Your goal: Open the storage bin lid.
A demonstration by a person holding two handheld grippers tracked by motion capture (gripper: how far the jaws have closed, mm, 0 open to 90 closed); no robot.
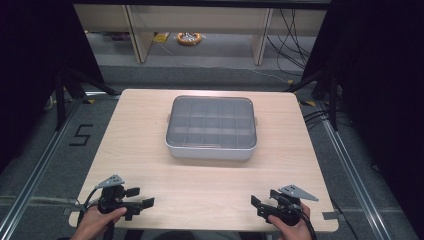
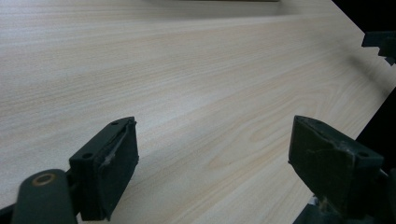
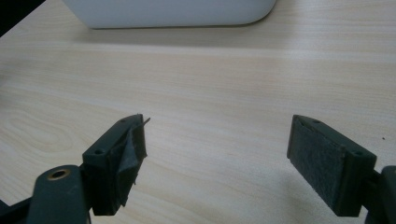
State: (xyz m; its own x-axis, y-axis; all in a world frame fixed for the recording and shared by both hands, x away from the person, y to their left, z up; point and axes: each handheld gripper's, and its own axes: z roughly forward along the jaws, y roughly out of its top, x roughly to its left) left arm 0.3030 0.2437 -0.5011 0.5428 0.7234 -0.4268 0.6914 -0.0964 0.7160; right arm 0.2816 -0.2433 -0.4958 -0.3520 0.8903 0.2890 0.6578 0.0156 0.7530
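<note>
Lidded box (image 1: 211, 127): centre of desk (image 1: 150, 170). Left gripper (image 1: 141, 198): near left corner. Right gripper (image 1: 256, 204): near right corner, both well apart from box.

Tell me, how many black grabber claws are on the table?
2. The left gripper sits at the table's near left corner; the right gripper at its near right corner.

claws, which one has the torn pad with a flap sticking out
The right claw: the pad on its left jaw is torn, a flap curling off its top. The left claw shows only frayed pad edges.
</note>
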